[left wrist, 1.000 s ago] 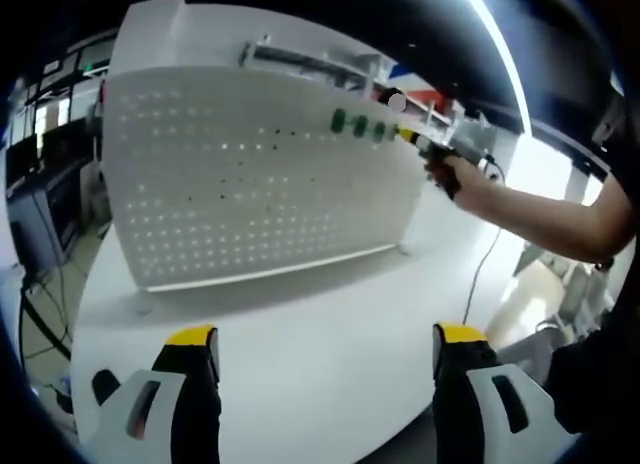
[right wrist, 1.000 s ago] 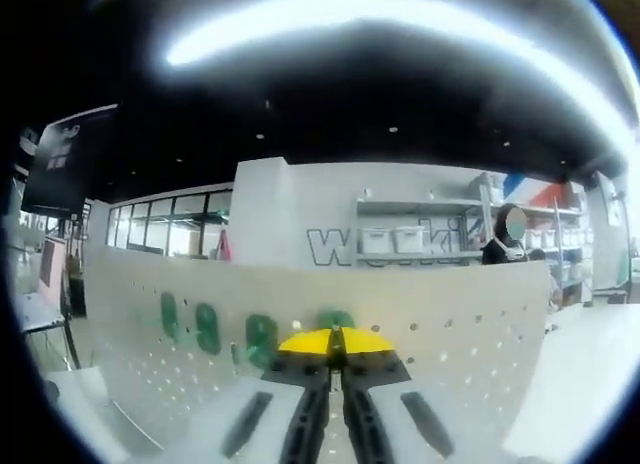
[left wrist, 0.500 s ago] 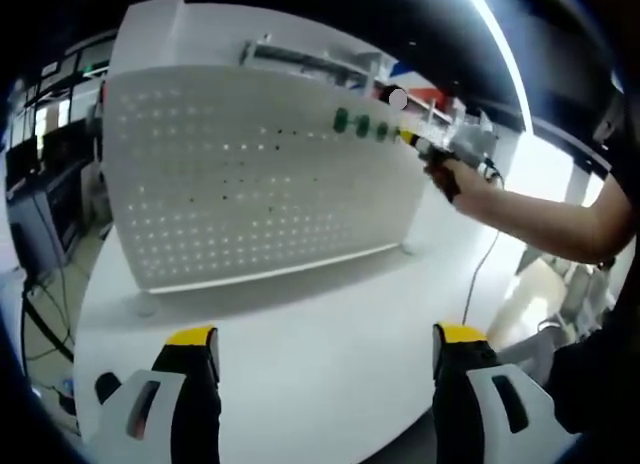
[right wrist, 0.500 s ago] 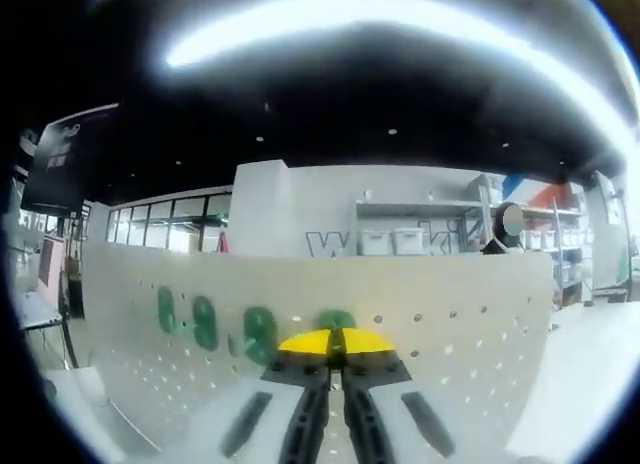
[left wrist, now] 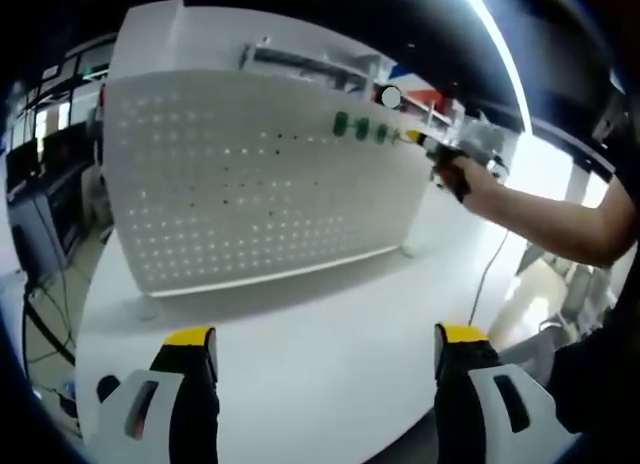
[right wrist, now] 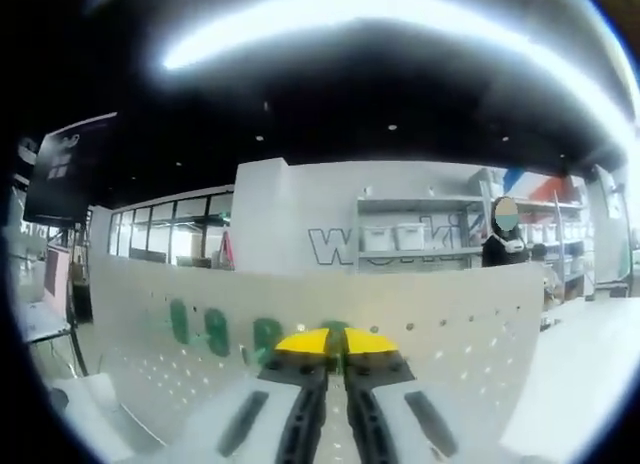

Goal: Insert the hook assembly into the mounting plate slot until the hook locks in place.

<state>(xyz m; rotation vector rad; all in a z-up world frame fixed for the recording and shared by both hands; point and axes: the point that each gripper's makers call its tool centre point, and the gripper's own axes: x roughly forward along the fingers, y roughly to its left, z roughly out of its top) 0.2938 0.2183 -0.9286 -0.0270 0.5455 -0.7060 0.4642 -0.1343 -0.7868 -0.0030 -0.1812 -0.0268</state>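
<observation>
A white perforated mounting plate (left wrist: 250, 184) stands upright on the white table (left wrist: 320, 314). Three green hooks (left wrist: 362, 130) sit in a row near its upper right corner. My right gripper (left wrist: 412, 137), held in a person's hand, touches the plate just right of that row. In the right gripper view the plate (right wrist: 450, 344) is close ahead, and the three hooks (right wrist: 215, 329) lie to the left of my right gripper (right wrist: 336, 339). Its yellow-tipped jaws are shut on a fourth green hook (right wrist: 335, 327), mostly hidden behind the tips. My left gripper (left wrist: 325, 349) hangs open over the table's near side, holding nothing.
The person's forearm (left wrist: 540, 214) reaches in from the right. A thin cable (left wrist: 480, 274) runs down across the table past the plate's right end. Behind the plate are shelves with bins (right wrist: 410, 239) and a standing person (right wrist: 505, 249).
The right gripper has edged slightly right along the plate's top, and the fourth hook is more hidden behind its tips. The left gripper has stayed put.
</observation>
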